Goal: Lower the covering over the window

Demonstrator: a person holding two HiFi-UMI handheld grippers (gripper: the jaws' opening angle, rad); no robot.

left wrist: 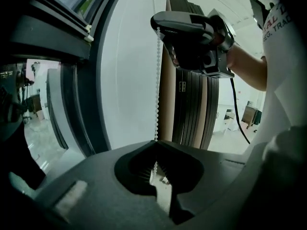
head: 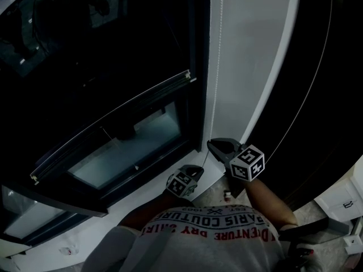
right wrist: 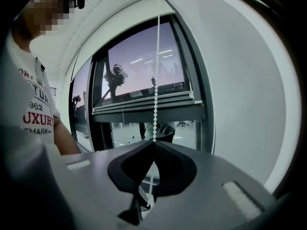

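Note:
A white bead chain [head: 218,67] hangs down the wall just right of the dark window frame [head: 195,67]. The blind's bottom rail [head: 113,115] hangs partway down the glass, with pane showing below it. My right gripper [head: 211,143] is shut on the chain, higher up. My left gripper [head: 198,170] is shut on the same chain lower down, close to the sill. In the left gripper view the chain [left wrist: 157,80] runs from my closed jaws up to the right gripper [left wrist: 192,37]. In the right gripper view the chain [right wrist: 156,80] rises in front of the rail [right wrist: 148,107].
A white wall strip [head: 249,55] stands right of the chain, with a dark panel and a thin black cable [head: 317,67] beyond it. A white sill [head: 212,171] runs under the window. White furniture [head: 343,203] sits at lower right. Dark boards [left wrist: 196,109] lean upright by the wall.

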